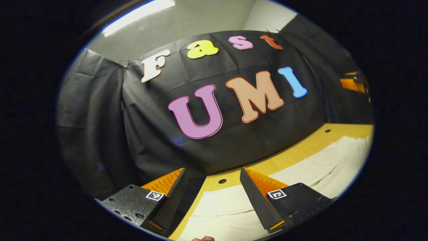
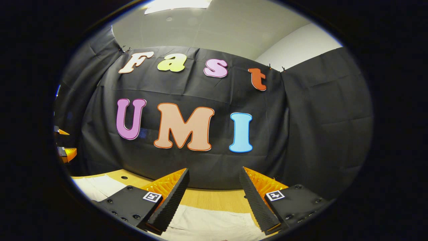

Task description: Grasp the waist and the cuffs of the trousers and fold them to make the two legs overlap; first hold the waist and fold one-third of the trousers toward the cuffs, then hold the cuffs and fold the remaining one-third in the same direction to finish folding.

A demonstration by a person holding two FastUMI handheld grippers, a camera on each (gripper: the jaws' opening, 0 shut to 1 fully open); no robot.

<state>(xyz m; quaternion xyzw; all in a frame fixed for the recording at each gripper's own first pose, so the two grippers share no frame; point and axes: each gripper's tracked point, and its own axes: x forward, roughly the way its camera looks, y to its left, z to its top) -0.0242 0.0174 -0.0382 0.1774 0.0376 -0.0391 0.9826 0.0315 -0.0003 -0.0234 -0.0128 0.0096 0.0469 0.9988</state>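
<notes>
Cream-white trousers [image 1: 311, 170] lie flat on a wooden table [image 1: 291, 154], stretching from under my left gripper off to the right. My left gripper [image 1: 214, 197] is open above the near left end of the cloth, with nothing between its fingers. In the right gripper view the trousers [image 2: 207, 224] show as a pale strip below the open right gripper [image 2: 214, 197], which also holds nothing. The other gripper [image 2: 63, 144] shows at the far left edge of that view, and the right one [image 1: 354, 83] at the right edge of the left gripper view.
The black cloth wall [image 1: 214, 127] stands close behind the table's far edge. Small round holes [image 1: 222, 181] dot the bare wooden strip [image 2: 214, 199] between the cloth and the wall. A fingertip [image 1: 204, 238] shows at the bottom edge.
</notes>
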